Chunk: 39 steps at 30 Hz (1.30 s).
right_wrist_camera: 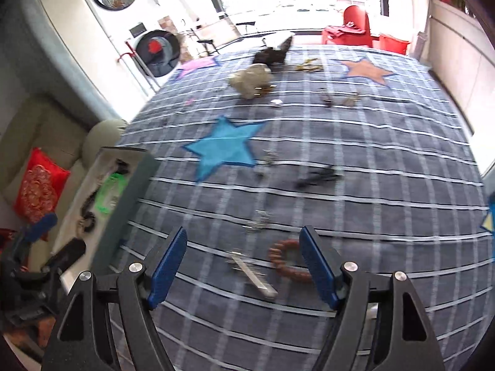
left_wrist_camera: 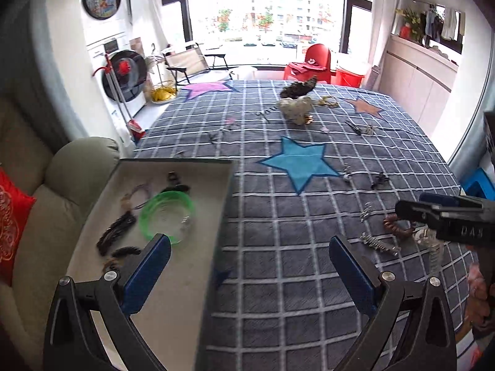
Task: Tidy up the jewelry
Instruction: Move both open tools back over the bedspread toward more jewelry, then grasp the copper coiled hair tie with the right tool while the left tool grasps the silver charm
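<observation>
At the lower centre of the right wrist view, the right gripper [right_wrist_camera: 243,266] hangs released over a reddish bead bracelet [right_wrist_camera: 286,261] and metal hair comb [right_wrist_camera: 252,273], while the left gripper [left_wrist_camera: 249,275], also released, straddles the tray [left_wrist_camera: 173,278] edge.

Both cams ride their grippers, looking down along the fingers across the checked bedspread [left_wrist_camera: 278,216] toward the window [left_wrist_camera: 266,9]. Left one sits above the tray [left_wrist_camera: 216,216] edge — right one lower, nearer the cloth. Shared: blue star [right_wrist_camera: 225,151], tray, bead bracelet [right_wrist_camera: 287,262].

bead bracelet [right_wrist_camera: 289,261] part hidden, blurred
</observation>
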Available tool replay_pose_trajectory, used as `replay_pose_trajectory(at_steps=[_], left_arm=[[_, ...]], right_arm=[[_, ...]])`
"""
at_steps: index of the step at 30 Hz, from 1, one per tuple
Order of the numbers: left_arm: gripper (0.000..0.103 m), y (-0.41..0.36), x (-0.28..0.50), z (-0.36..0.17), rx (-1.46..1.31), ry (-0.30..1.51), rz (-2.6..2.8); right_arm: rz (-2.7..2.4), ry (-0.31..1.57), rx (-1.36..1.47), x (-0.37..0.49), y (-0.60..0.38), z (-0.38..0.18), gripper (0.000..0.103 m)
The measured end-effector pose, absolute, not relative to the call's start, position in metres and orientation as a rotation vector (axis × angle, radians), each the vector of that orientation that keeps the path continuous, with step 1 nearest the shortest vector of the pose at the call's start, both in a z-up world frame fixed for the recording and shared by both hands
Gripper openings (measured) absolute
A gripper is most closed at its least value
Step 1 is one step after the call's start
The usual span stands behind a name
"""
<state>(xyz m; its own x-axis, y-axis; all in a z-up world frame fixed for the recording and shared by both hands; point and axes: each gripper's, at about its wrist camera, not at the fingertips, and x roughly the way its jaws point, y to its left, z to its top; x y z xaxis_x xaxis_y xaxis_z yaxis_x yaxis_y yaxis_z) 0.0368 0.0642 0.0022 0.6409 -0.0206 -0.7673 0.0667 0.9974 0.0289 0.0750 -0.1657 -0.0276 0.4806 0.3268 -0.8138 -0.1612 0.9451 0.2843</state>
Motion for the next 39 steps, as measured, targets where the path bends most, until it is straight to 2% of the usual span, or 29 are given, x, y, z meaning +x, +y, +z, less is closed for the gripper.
replay_pose_trajectory(at_steps=[14,15,16,22,25,28,30,35,37,39], left_arm=[[0.102,0.002,0.123,-0.033,0.035,0.973,-0.141],[0.100,-0.001,0.128,-0.036,0.033,0.979,-0.138],[0.093,-0.005,0.134,-0.040,0.034,0.989,-0.133],[0.092,-0.024,0.159,-0.054,0.049,1.008,-0.173],[0.079,-0.035,0.167,-0.059,0.067,1.018,-0.222],[0.078,-0.046,0.175,-0.066,0.088,1.035,-0.239],[0.069,-0.050,0.179,-0.071,0.090,1.049,-0.251],[0.066,-0.060,0.183,-0.079,0.094,1.074,-0.277],[0.058,-0.068,0.182,-0.080,0.124,1.067,-0.277],[0.057,-0.073,0.180,-0.080,0.144,1.067,-0.284]], right_arm=[[0.380,1.086,-0.052,0.083,-0.184,-0.051,0.077],[0.396,1.095,-0.074,0.084,-0.183,-0.053,0.077],[0.406,1.104,-0.090,0.085,-0.181,-0.055,0.077],[0.478,1.148,-0.171,0.091,-0.168,-0.069,0.076],[0.505,1.169,-0.204,0.095,-0.161,-0.077,0.075],[0.514,1.177,-0.186,0.101,-0.161,-0.079,0.074],[0.508,1.180,-0.189,0.103,-0.162,-0.081,0.068],[0.498,1.162,-0.244,0.099,-0.159,-0.082,0.064],[0.493,1.154,-0.265,0.097,-0.156,-0.082,0.061],[0.490,1.151,-0.259,0.096,-0.156,-0.081,0.055]])
